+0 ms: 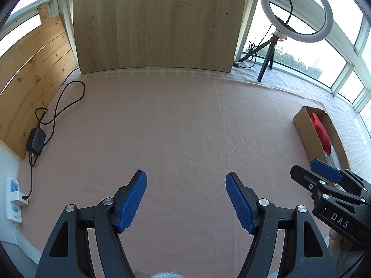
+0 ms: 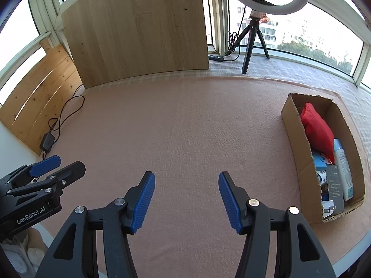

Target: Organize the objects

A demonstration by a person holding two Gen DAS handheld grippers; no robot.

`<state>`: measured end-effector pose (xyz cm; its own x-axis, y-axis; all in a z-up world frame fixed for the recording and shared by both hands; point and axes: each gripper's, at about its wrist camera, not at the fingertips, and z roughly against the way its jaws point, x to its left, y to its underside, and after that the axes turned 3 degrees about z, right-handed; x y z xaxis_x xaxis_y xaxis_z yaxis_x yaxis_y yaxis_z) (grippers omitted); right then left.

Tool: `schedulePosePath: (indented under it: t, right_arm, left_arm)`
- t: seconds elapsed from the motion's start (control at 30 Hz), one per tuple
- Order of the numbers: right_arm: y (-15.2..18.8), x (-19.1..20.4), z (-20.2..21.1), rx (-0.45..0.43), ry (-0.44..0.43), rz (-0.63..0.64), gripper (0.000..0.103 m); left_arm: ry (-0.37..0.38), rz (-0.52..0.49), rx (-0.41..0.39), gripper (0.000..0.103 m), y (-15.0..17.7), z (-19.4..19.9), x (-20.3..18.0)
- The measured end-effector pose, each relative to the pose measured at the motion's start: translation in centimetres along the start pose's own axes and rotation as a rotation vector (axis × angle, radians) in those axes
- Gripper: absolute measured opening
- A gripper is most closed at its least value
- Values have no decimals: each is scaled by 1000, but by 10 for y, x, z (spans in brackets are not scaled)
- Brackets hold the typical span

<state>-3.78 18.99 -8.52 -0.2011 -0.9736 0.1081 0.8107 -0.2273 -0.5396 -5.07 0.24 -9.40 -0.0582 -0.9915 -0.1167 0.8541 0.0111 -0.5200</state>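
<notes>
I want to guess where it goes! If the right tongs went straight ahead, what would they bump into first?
Probably nothing soon. The right tongs are open over bare pink cloth. Straight ahead, the first thing seems to be the wooden board at the back. The cardboard box is off to the right.

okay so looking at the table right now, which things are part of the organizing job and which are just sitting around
Part of the job:
- brown cardboard box
- red soft pouch inside it
- white plastic bottle inside it
- grey flat packet inside it
- left gripper and right gripper, both open

Just lying about:
- white ring light on black tripod
- black power adapter with cable
- white power strip
- upright wooden board
</notes>
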Motion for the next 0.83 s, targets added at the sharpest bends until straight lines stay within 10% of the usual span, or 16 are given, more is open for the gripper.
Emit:
schedulePosePath:
  t: [0.83]
  right_arm:
    - [8,-2,-8,25,-3,-15,53]
  left_arm:
    - [-12,-2,-4,79,2,-7,1]
